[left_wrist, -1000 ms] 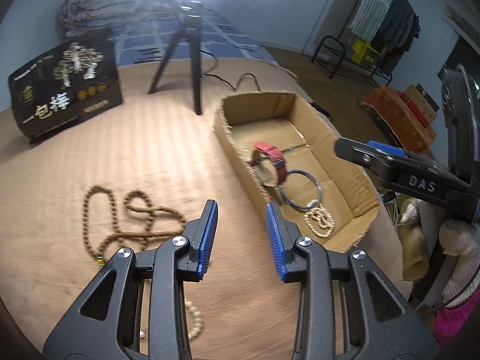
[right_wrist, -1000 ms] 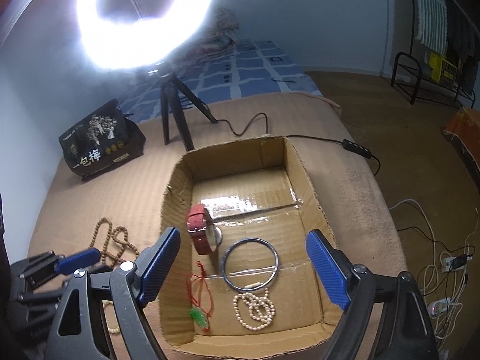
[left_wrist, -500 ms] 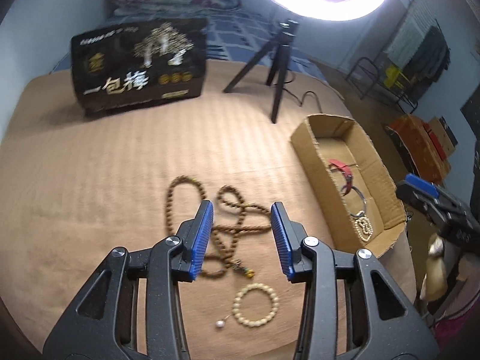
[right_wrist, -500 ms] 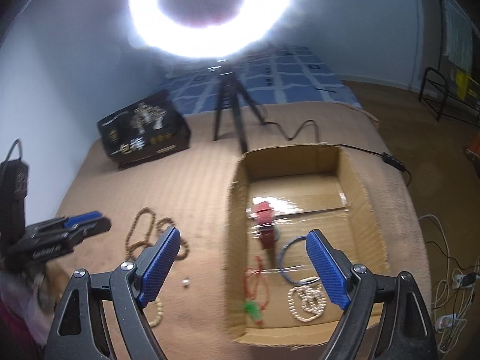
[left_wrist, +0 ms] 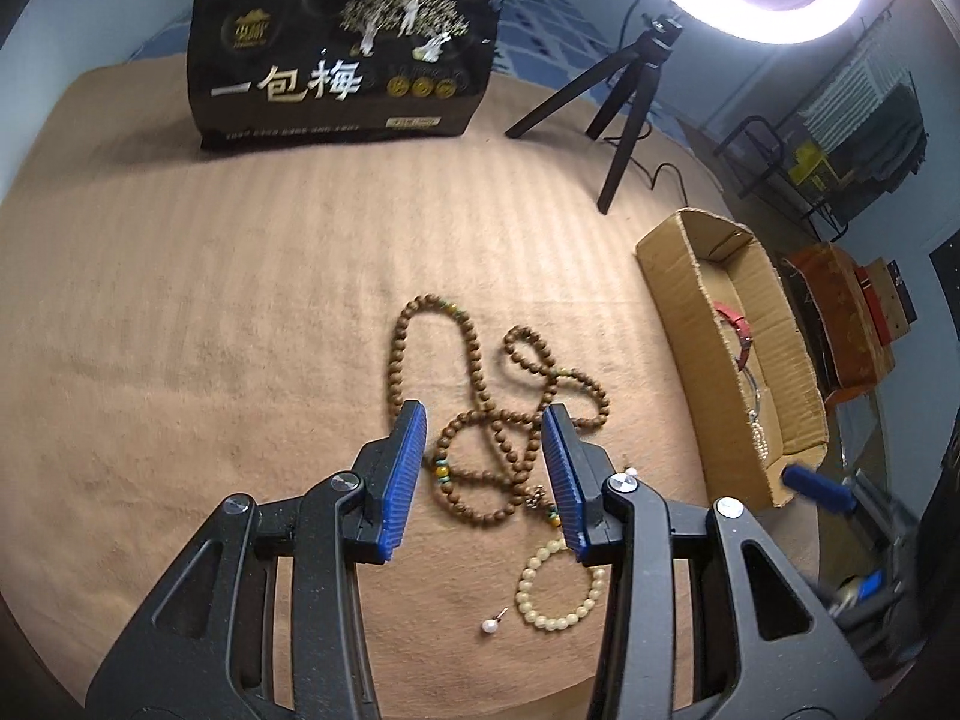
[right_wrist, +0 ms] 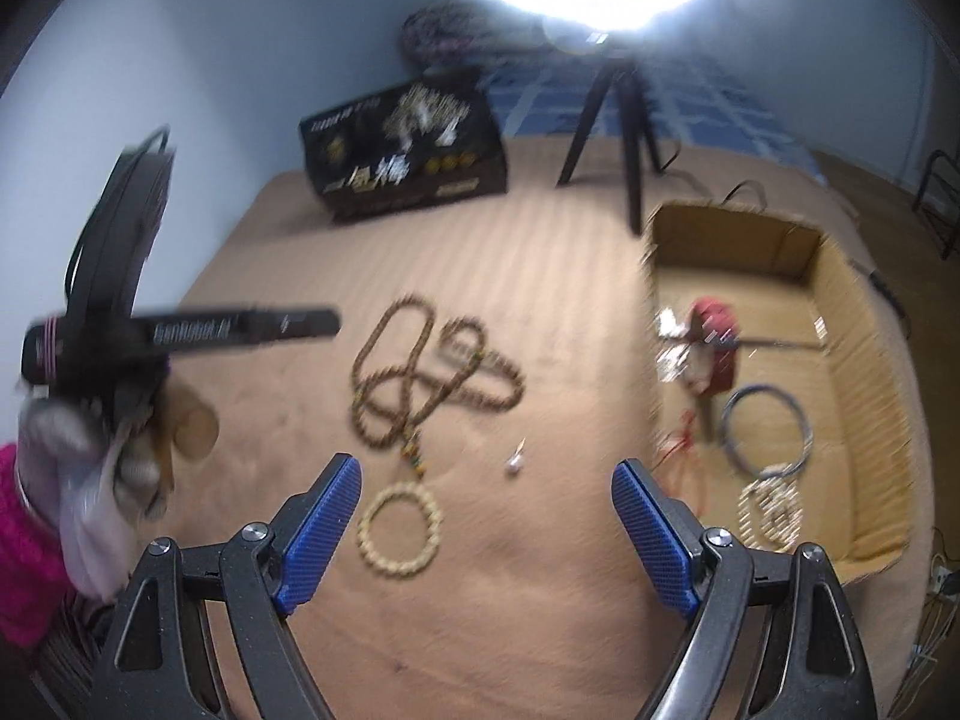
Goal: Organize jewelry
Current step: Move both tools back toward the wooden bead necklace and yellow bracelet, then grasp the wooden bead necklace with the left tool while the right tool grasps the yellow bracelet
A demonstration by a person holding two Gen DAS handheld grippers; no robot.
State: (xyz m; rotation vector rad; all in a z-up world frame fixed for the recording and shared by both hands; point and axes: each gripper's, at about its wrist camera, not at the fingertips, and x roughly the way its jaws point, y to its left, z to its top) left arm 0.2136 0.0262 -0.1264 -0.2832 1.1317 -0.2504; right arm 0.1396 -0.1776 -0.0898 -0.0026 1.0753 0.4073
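A long brown wooden bead necklace [left_wrist: 477,360] lies tangled on the tan cloth. My left gripper [left_wrist: 483,426] hovers right over it, open, nothing between its pads. Nearer me lie a cream bead bracelet [left_wrist: 555,622] and a pearl stud [left_wrist: 491,628]. My right gripper [right_wrist: 486,471] is wide open above the pearl stud [right_wrist: 515,467] and the cream bracelet [right_wrist: 366,531], holding nothing. To the right, the cardboard box [right_wrist: 732,240] holds a red watch [right_wrist: 714,324], a blue bangle [right_wrist: 726,426], a pearl bracelet [right_wrist: 771,510] and a red string [right_wrist: 681,444].
A black printed bag [left_wrist: 342,54] stands at the back of the cloth. A tripod [left_wrist: 618,114] with a bright ring light stands behind the box [left_wrist: 684,324]. A gloved hand with a pink sleeve [right_wrist: 24,546] holds the left gripper. Floor clutter lies to the right.
Both grippers have swung left, away from above the cardboard box to over the loose beads on the cloth. The left jaws stand a little wider than at first.
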